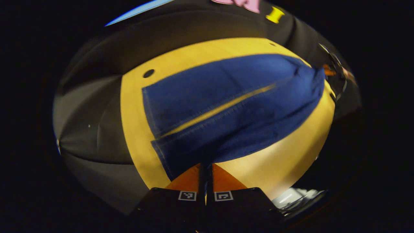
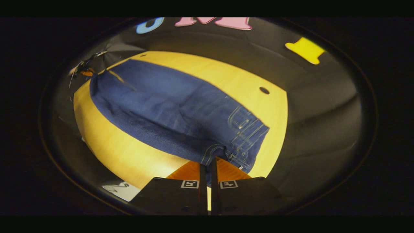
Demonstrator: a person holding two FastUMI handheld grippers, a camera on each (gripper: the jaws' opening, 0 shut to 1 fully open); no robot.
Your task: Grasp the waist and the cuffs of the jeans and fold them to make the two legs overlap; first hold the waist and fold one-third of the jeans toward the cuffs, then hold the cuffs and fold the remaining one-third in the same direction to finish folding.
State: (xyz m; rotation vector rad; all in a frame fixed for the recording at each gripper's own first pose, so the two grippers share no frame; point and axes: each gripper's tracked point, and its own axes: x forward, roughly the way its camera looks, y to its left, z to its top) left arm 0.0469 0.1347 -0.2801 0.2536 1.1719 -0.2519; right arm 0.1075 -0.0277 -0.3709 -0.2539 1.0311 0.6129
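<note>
We see the jeans (image 1: 226, 110) lying flat on the yellow wooden table (image 1: 284, 161), stretched lengthwise across it. In the left gripper view the cuffs (image 1: 155, 129) sit at the near left and the long axis runs away up to the right, where the waist end rises off the table at the far gripper. A thin strip of table shows between the two legs. In the right gripper view the direction reverses: the waist (image 2: 245, 136), with its pocket stitching, lies close to us and the legs run off to the upper left.

The left gripper (image 1: 205, 168) comes in low at the near edge of the lower leg, its fingers drawn nearly together with the denim hem at their tips; we cannot tell for certain that both press the cloth. The right gripper (image 2: 208, 166) has its fingers closed on the waist edge, denim showing in the slit between them.

The left gripper view shows the leg gap; the right gripper view shows the pocket seams
</note>
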